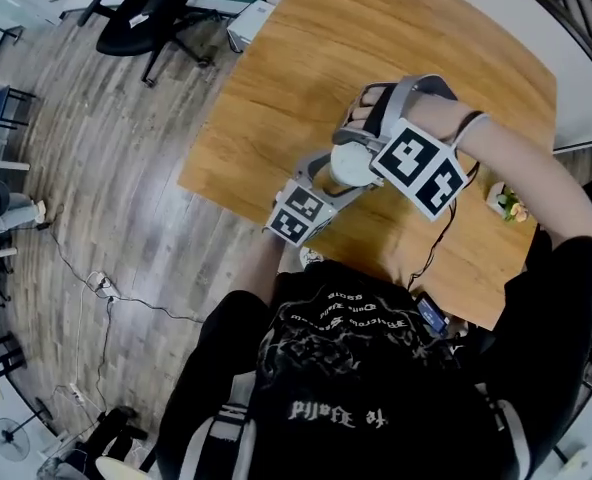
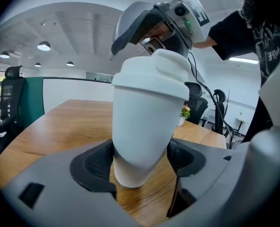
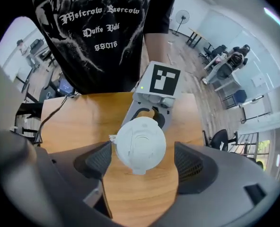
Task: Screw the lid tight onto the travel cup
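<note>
- As a person (image 1: 376, 388) in a black printed T-shirt leans in, the head view shows the white travel cup (image 1: 352, 165) over the wooden counter (image 1: 376, 48), near the counter's edge closest to the person. The left claw (image 1: 321, 183) is at its side and the right claw (image 1: 366, 143) above it.
- Left gripper view: over the counter, the left claw's pads press both sides of the cup's lower body. The white lid (image 2: 152, 74) sits on top.
- Right gripper view: looking down at the counter, the right claw stands wide, with the lid between its pads and unclamped.
</note>
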`<state>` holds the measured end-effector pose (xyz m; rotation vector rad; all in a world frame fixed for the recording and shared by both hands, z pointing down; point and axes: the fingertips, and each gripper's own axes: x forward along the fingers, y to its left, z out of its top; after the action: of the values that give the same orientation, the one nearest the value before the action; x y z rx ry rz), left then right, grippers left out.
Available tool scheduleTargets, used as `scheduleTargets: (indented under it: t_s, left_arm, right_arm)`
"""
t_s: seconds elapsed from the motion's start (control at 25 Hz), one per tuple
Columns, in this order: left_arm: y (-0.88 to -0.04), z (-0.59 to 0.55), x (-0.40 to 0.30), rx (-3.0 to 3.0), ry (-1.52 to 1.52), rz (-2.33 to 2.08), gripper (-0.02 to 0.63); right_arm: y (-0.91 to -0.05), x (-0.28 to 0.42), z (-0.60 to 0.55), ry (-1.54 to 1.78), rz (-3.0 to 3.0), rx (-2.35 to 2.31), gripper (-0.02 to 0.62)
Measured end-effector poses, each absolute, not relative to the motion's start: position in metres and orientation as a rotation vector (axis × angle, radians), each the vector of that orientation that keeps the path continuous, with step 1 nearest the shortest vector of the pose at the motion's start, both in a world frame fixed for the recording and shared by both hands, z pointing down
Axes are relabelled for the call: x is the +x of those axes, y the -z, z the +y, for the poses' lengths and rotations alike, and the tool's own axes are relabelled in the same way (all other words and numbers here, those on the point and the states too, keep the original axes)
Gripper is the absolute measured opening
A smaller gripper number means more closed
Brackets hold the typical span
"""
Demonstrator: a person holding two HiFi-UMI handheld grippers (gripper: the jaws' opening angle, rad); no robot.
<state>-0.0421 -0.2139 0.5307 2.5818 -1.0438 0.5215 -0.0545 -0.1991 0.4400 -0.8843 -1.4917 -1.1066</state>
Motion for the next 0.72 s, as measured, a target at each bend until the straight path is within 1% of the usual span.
scheduleTargets:
  t_s: [0.08,0.16,0.36,0.72]
  left_arm:
    - [-0.531,-0.217,-0.042,2.578,-0.515,-1.05,0.387]
    - [-0.532,-0.221,-0.041,2.571,-0.502,-1.059,0.387]
    - [-0.535,-0.217,-0.046,2.565,-0.502,-1.066,0.387]
    - [-0.539,-0.215,-0.047,2.543,-0.498,-1.082,0.387]
  right_arm:
    - [-0.447,-0.053,-0.203,1.061,-1.479,-0.921,0.411]
    - [-0.452,-0.05,-0.204,1.009,-1.498,-0.938,0.382]
    - [-0.456,-0.058,-0.198,0.919,-1.565,-0.9,0.382]
    - [-0.457,-0.066,-0.199,0.558,-1.803,-0.663,0.377]
